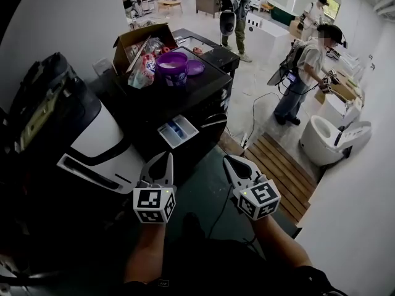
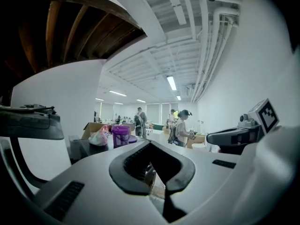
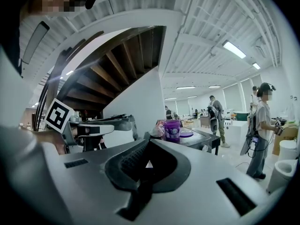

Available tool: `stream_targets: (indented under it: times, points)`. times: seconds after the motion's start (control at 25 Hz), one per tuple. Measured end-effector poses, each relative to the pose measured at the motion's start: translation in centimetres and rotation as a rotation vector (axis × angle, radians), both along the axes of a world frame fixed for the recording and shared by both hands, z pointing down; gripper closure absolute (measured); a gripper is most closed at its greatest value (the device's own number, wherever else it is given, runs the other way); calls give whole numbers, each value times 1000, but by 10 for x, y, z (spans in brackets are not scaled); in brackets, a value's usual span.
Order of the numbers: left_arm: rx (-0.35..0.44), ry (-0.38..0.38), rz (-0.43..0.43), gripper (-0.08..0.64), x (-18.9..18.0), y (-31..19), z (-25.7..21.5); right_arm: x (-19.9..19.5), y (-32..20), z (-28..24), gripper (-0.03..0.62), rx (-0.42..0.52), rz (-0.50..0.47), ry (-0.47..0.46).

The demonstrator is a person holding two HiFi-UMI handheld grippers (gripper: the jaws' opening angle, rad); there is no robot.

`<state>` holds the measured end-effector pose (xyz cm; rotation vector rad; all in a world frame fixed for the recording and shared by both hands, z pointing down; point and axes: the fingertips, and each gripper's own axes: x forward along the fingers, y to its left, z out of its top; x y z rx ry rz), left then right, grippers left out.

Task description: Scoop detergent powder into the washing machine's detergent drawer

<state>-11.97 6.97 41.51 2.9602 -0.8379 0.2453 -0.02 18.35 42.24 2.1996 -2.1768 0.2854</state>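
A purple detergent tub [image 1: 172,66] stands open on top of the black washing machine [image 1: 207,97], with its lid [image 1: 195,67] lying beside it. The machine's white detergent drawer [image 1: 178,132] is pulled out toward me. My left gripper [image 1: 164,157] and right gripper [image 1: 230,160] are side by side, short of the drawer. Both have their tips together and hold nothing. The tub [image 2: 120,136] appears far beyond my left gripper [image 2: 150,143] in the left gripper view. In the right gripper view the tub [image 3: 172,130] also stands well ahead of my right gripper [image 3: 150,139]. No scoop is visible.
A cardboard box [image 1: 139,41] and a plastic bag [image 1: 142,71] sit behind the tub. A white appliance [image 1: 102,142] stands at the left. On the right are a wooden pallet [image 1: 279,165], a floor cable [image 1: 256,106], a white toilet [image 1: 328,137] and a standing person [image 1: 302,82].
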Motion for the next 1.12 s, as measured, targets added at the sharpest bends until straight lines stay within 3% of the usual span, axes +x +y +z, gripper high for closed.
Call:
stream_targets:
  times: [0.48, 1.12]
  points:
    - [2, 0, 11, 558, 13, -118, -3, 21, -123, 4, 584, -44, 4, -12]
    - [-37, -7, -31, 558, 9, -181, 1, 29, -194, 7, 584, -50, -51, -27]
